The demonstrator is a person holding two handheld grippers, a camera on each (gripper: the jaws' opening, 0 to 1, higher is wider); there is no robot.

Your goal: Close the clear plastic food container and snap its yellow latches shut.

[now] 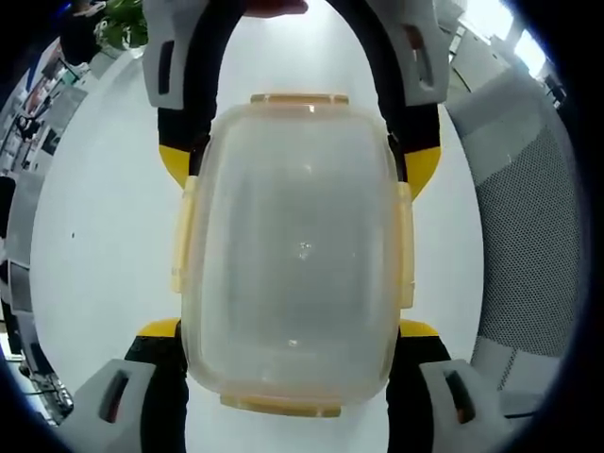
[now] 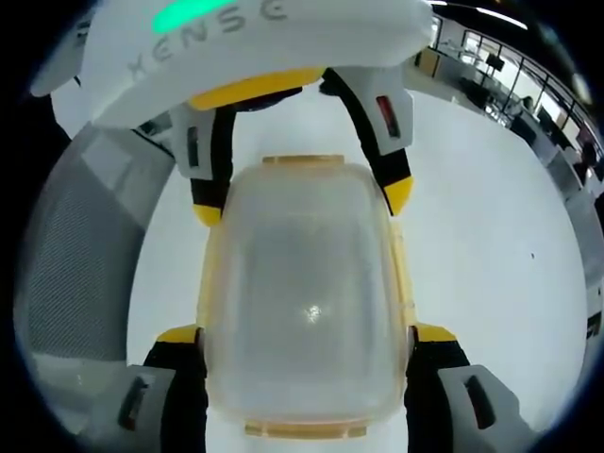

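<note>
Left hand-held gripper [image 1: 293, 335]: jaws apart, one yellow-tipped jaw on each long side of the clear container [image 1: 294, 255], right against its walls near the end closest to the camera. Clamped or just touching — cannot tell.

Right hand-held gripper [image 2: 304, 338]: same setup from the opposite end, jaws apart and straddling the container, tips hard up against both sides. The left hand-held gripper faces it from the far end in the right gripper view.

Container sits between the two hand-held grippers on the white surface [image 1: 104, 217], lid [image 1: 297, 189] on top.

Yellow latches [image 1: 183, 236]: side latches lie along the long edges between the jaw tips; end latches [image 1: 280, 407] lie at both short ends. Snapped or loose — cannot tell.

Grey mesh chair [image 1: 528, 226] beside the surface, outboard of the left hand-held gripper's right jaw.
</note>
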